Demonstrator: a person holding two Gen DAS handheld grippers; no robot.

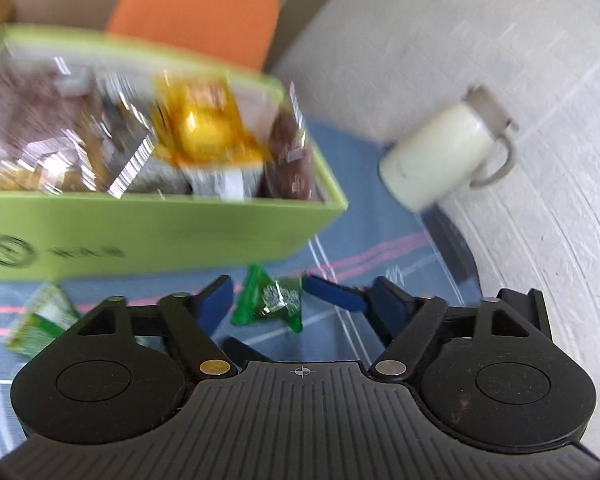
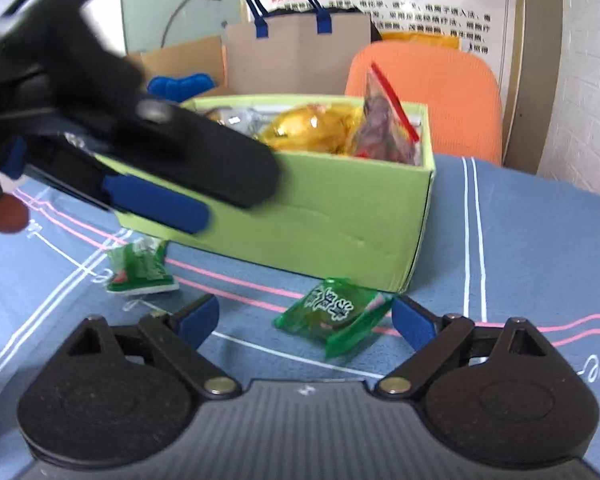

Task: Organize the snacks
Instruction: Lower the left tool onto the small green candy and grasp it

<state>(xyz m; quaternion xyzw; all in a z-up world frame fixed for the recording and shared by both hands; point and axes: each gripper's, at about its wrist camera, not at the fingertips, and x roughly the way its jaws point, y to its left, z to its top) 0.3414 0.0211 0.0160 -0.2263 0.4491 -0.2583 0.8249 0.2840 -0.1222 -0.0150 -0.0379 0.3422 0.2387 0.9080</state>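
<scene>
On blue cloth: two green snack packets [image 2: 334, 318] [image 2: 140, 268] | one green box [image 2: 320, 220] | both tools [image 1: 274, 300] [image 2: 306, 320] open, holding nothing.

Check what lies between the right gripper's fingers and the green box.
One green snack packet lies on the blue cloth between the open right gripper and the green box, seen in the right wrist view.
</scene>
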